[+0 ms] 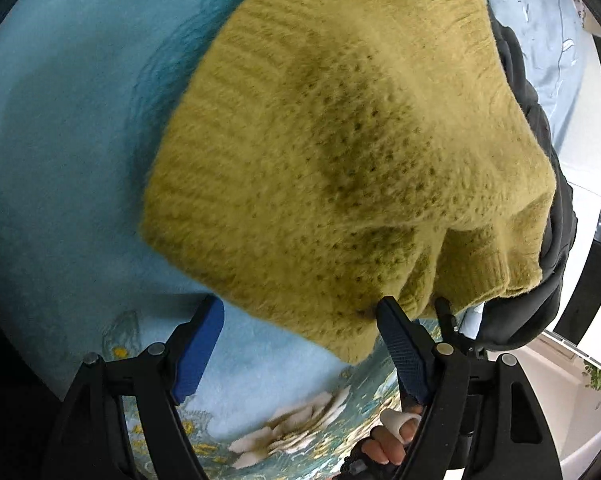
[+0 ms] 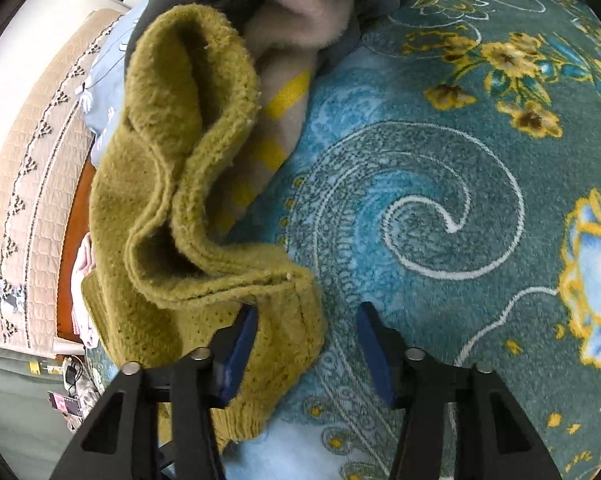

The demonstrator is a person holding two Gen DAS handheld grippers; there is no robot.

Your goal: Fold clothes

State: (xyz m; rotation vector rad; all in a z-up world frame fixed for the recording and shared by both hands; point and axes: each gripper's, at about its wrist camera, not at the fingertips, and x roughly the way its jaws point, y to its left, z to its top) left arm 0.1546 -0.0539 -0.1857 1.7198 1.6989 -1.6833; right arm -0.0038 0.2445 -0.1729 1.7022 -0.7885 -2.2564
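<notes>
An olive-yellow knitted sweater (image 1: pixel 320 160) lies on a blue patterned blanket (image 1: pixel 60 160). In the left wrist view my left gripper (image 1: pixel 299 303) stands open and wide, with the sweater's near corner hanging between the jaws and neither blue pad pressing it. In the right wrist view the sweater (image 2: pixel 168 200) is bunched up at the left. Its ribbed hem drapes over the left finger of my right gripper (image 2: pixel 307 308). That gripper is open, with bare blanket (image 2: pixel 440 200) showing between the knit and the right pad.
A beige fluffy garment with yellow stripes (image 2: pixel 284 92) and a dark grey garment (image 1: pixel 540 280) lie behind the sweater. A light blue pillow (image 1: pixel 548 40) is at the back. A person's hand (image 1: pixel 388 440) shows low down. A beige quilted cover (image 2: pixel 28 200) lies at the left.
</notes>
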